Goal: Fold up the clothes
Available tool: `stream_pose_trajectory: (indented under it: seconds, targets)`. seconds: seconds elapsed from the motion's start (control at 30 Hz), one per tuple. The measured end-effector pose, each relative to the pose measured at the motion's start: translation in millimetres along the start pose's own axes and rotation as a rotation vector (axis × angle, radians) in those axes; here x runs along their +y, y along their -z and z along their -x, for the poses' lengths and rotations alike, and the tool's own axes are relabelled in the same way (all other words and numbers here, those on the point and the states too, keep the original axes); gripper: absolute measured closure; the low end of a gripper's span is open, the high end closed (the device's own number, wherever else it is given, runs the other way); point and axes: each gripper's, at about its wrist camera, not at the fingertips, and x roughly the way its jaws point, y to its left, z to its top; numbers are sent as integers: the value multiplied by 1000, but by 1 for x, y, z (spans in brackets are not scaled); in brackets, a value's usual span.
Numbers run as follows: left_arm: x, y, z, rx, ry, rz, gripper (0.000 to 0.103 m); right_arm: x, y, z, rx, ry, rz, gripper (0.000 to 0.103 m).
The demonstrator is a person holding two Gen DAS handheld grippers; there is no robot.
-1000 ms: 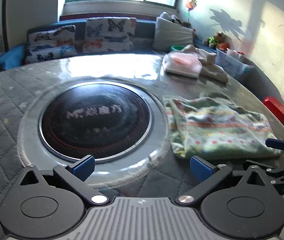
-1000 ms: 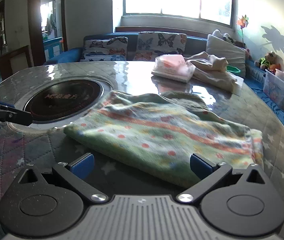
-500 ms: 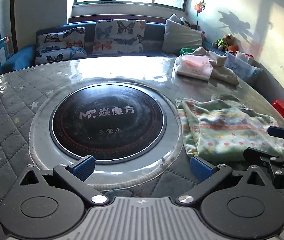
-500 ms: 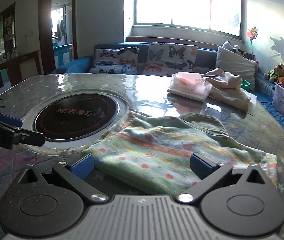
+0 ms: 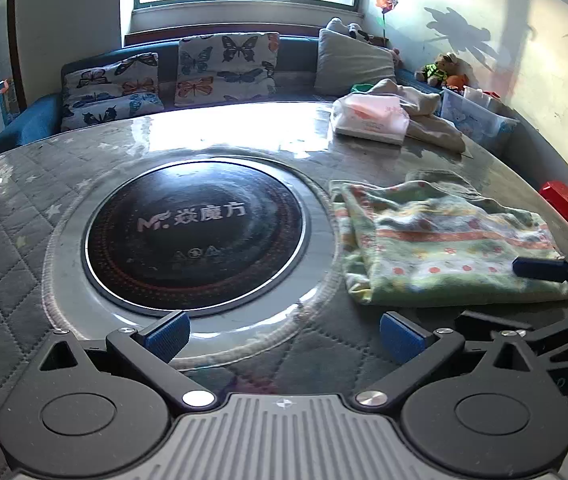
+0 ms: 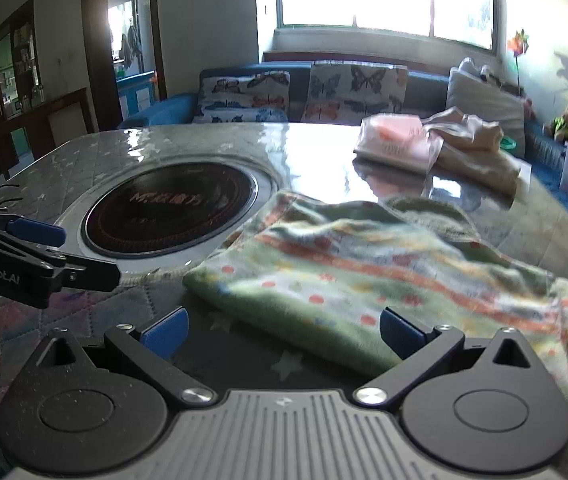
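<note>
A green cloth (image 5: 443, 248) with orange stripes and dots lies folded over on the surface (image 5: 244, 136), just to the right of a round black cooktop (image 5: 196, 232) set into it; one corner sits close to the cooktop's silver rim. Compared with a second ago, the cloth looks a little more spread and further off in the right-hand view, which suggests both tongs have drawn back from it and risen slightly, leaving it lying free. The left tongs (image 5: 282, 334) stand wide, holding nothing, in front of the cooktop and left of the cloth. The right tongs (image 6: 282, 330) also stand wide and hold nothing, hovering just before the cloth's near edge. In the left view the right tongs appear at the cloth's right end, one blue tip over the fabric. Judging by this, one fold is likely finished and the cloth is waiting for the next grip or a final tidy. Beyond the cloth, further from the cooktop, sit a pink packet (image 5: 371, 120) and a beige garment (image 5: 431, 116). Behind the surface runs a blue sofa with butterfly cushions (image 5: 224, 68), under a bright window.
</note>
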Motion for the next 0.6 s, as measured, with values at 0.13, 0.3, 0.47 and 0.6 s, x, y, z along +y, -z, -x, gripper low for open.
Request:
stream_pose_trajectory:
  seconds: [0.13, 0.3, 0.47, 0.6]
  targets:
    - [-8, 1, 0, 10, 11, -17, 0, -1, 7, 0, 23, -18, -25, 0]
    - [-14, 4, -4, 30, 14, -31, 0, -1, 19, 0, 47, -24, -39, 0]
    - [-18, 10, -9, 63, 21, -37, 0, -2, 26, -3, 70, -22, -55, 0]
    - [-21, 15, -16, 98, 23, -42, 0, -1, 28, -4, 76, -8, -52, 0]
